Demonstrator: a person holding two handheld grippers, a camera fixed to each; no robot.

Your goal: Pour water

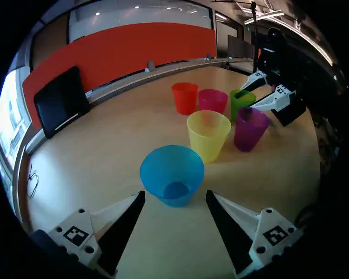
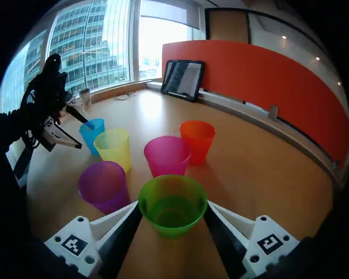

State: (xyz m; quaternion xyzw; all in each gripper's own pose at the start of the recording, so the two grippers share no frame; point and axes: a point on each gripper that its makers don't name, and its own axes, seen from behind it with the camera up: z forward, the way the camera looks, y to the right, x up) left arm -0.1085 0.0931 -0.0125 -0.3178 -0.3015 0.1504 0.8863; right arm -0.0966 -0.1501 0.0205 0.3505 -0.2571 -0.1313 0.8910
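Green cup (image 2: 172, 218), translucent tapered plastic, between right gripper (image 2: 172, 204) fingers

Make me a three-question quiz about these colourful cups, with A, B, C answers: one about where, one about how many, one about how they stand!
1. Which cup sits between the fingers of the left tool? A blue B orange C purple
2. How many cups stand on the table? A four B six C eight
3. How are the cups placed? A upright B tipped over C stacked
1 A: blue stands between its open fingers. 2 B: add yellow, pink, green to those three. 3 A: every opening faces up.
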